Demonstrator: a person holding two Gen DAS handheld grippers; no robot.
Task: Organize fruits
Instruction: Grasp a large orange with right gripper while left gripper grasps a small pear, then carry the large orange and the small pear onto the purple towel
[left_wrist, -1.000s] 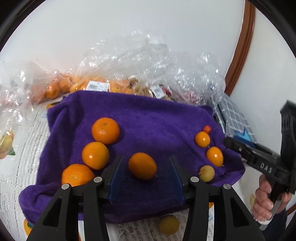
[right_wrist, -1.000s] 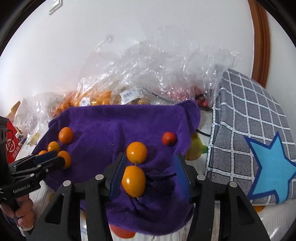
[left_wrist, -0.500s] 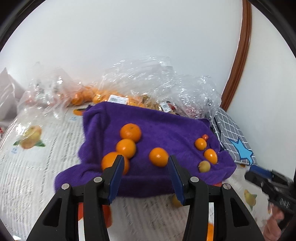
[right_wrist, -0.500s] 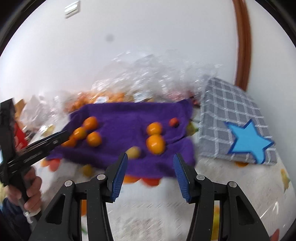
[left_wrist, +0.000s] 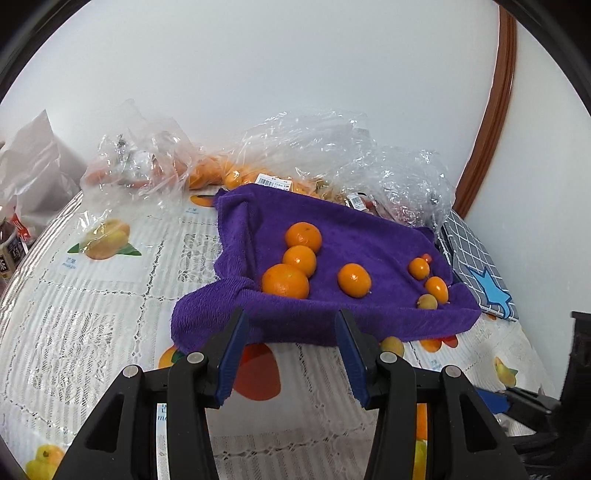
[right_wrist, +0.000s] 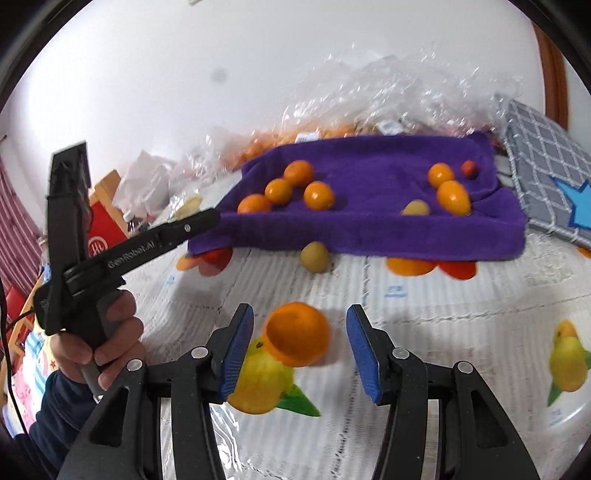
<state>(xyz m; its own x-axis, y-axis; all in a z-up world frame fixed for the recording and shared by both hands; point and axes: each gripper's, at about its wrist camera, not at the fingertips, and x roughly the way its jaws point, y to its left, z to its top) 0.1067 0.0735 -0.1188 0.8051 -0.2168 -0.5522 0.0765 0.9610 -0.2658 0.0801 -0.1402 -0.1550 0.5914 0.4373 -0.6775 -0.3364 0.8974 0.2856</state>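
A purple towel (left_wrist: 351, 229) lies on the printed tablecloth, also in the right wrist view (right_wrist: 369, 221). On it, at the left, is a group of oranges (left_wrist: 285, 281) with one more orange (left_wrist: 354, 280) beside them; at the right are small orange fruits (left_wrist: 436, 289), a yellowish one (left_wrist: 427, 301) and a tiny red one (right_wrist: 469, 168). A yellow fruit (right_wrist: 314, 256) lies on the cloth before the towel. A loose orange (right_wrist: 297, 334) lies between my right gripper's (right_wrist: 299, 343) open jaws, untouched. My left gripper (left_wrist: 291, 350) is open and empty, short of the towel's front edge.
Clear plastic bags with more fruit (left_wrist: 295, 158) are piled behind the towel against the wall. A grey checked cushion with a blue star (right_wrist: 550, 184) lies right of the towel. Boxes and a red carton (right_wrist: 103, 229) stand at the left table edge.
Both grippers have pulled back from the towel and away from the fruit that lay between their jaws. The loose orange on the tablecloth is now between the right jaws.
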